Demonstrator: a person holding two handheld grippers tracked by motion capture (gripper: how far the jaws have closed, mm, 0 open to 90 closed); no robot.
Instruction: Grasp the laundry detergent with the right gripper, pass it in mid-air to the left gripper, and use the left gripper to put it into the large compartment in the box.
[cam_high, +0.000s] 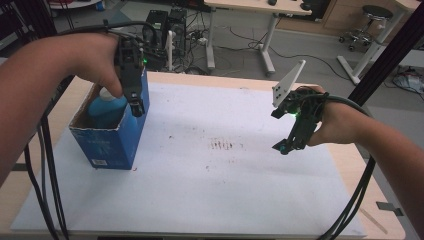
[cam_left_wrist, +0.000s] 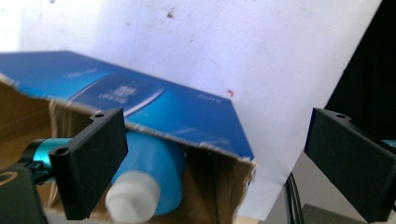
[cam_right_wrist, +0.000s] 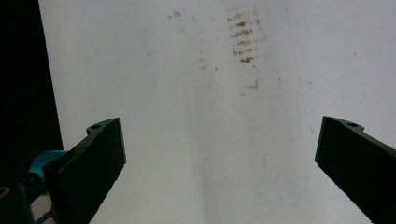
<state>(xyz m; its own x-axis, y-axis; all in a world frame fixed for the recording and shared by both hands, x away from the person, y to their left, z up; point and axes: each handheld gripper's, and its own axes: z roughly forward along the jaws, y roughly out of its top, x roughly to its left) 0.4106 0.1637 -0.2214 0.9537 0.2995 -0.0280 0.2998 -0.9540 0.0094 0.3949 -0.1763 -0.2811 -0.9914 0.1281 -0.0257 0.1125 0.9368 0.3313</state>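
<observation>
While we look at the left of the high view, the blue bottle (cam_high: 106, 111) already stands inside the open blue box (cam_high: 112, 142) — the placing looks done. Our left hand-held gripper (cam_high: 138, 107) hovers at the box's rim, jaws apart with nothing between them. Our right hand-held gripper (cam_high: 287, 145) hangs at the right above the white surface (cam_high: 210, 190), jaws wide and empty. What remains, we judge, is pulling clear — perhaps closing the box.

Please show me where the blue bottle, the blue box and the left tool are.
blue bottle (cam_left_wrist: 154, 175): left gripper view, on its blue shoulder.
blue box (cam_high: 112, 145): high view, on its front wall.
left tool (cam_high: 138, 107): high view, between its tips, above the box.
</observation>
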